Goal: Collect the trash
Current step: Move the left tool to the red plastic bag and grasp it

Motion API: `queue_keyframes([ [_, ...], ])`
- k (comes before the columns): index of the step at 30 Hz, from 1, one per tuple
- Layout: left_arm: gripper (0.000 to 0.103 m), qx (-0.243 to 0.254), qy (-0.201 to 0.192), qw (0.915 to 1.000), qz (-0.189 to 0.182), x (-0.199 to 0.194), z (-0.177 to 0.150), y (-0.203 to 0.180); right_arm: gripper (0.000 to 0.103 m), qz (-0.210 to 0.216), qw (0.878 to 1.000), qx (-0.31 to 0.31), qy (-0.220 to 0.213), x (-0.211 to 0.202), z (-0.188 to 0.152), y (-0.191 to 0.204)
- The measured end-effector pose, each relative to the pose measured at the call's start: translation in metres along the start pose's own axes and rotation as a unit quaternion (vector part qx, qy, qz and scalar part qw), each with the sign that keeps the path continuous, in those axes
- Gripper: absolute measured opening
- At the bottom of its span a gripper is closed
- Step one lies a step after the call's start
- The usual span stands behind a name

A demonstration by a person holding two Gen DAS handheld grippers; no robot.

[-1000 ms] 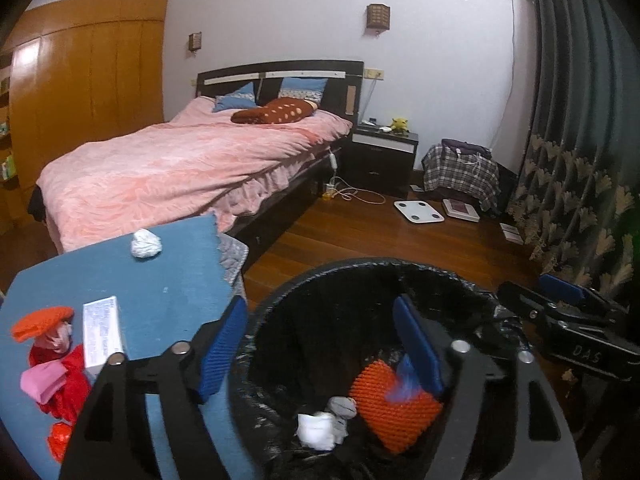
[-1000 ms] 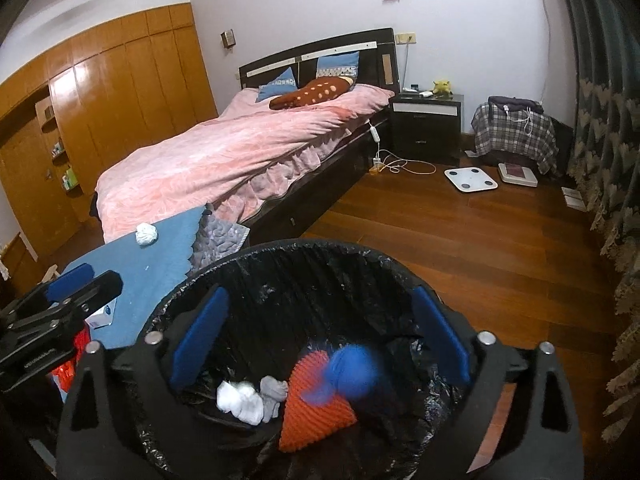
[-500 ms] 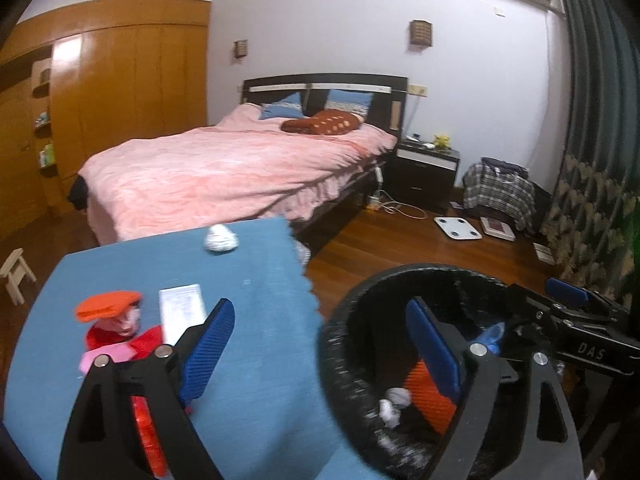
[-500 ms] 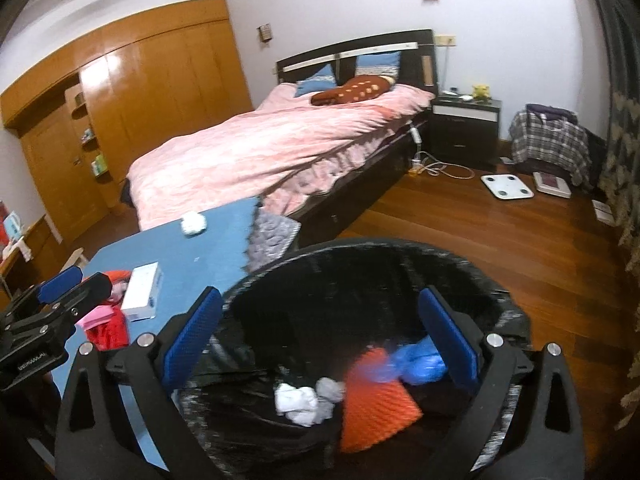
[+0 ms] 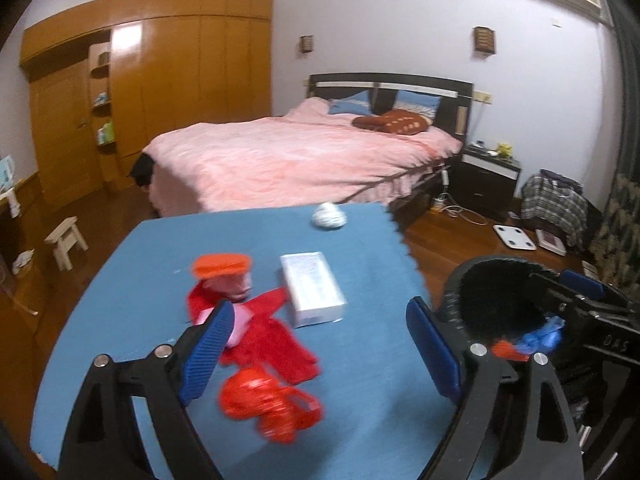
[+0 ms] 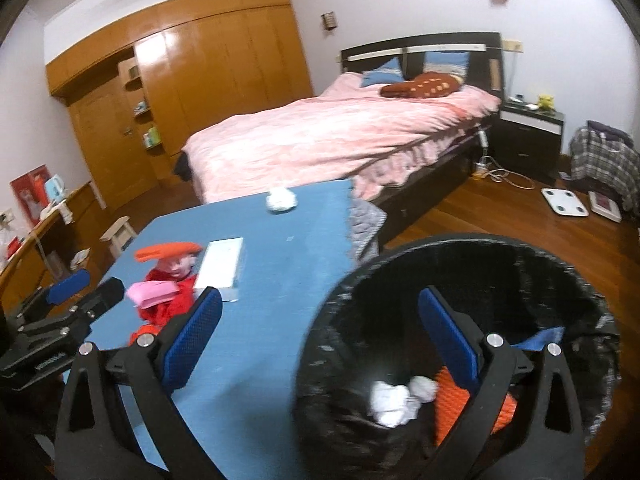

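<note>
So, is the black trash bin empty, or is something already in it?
Not empty. The right wrist view shows the trash bin holding crumpled white paper, an orange piece and something blue.

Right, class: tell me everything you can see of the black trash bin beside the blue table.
The trash bin is round, open-topped and lined with a crinkled black plastic bag folded over its rim. It stands upright on the wooden floor, next to the blue table's edge. Inside lie white crumpled paper, an orange textured piece and something blue. Nothing grips it.
</note>
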State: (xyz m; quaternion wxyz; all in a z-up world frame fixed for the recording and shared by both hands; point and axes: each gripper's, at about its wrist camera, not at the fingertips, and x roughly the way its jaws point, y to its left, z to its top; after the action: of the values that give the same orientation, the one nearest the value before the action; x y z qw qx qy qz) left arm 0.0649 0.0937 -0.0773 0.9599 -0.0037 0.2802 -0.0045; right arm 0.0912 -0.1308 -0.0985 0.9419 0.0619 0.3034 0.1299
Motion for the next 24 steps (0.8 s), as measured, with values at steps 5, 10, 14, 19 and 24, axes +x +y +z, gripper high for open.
queue_keyframes([
  [5,0.086,-0.013,0.008,0.9994,0.032,-0.005,-0.014,0.031,0.096,0.031,0.999,-0.020,0.008,0.011,-0.007,0.032],
  [10,0.086,-0.024,0.024,0.9978,0.057,-0.006,-0.028,0.055,0.096,0.055,0.997,-0.041,0.022,0.024,-0.016,0.060],
  [14,0.086,-0.031,0.039,0.9968,0.063,0.001,-0.038,0.066,0.096,0.068,0.996,-0.056,0.032,0.035,-0.024,0.073],
  [19,0.086,-0.039,0.056,0.9957,0.063,0.014,-0.050,0.072,0.096,0.081,0.993,-0.074,0.041,0.045,-0.032,0.081],
  [24,0.086,-0.043,0.071,0.9950,0.055,0.026,-0.060,0.071,0.096,0.077,0.993,-0.072,0.049,0.052,-0.037,0.077],
])
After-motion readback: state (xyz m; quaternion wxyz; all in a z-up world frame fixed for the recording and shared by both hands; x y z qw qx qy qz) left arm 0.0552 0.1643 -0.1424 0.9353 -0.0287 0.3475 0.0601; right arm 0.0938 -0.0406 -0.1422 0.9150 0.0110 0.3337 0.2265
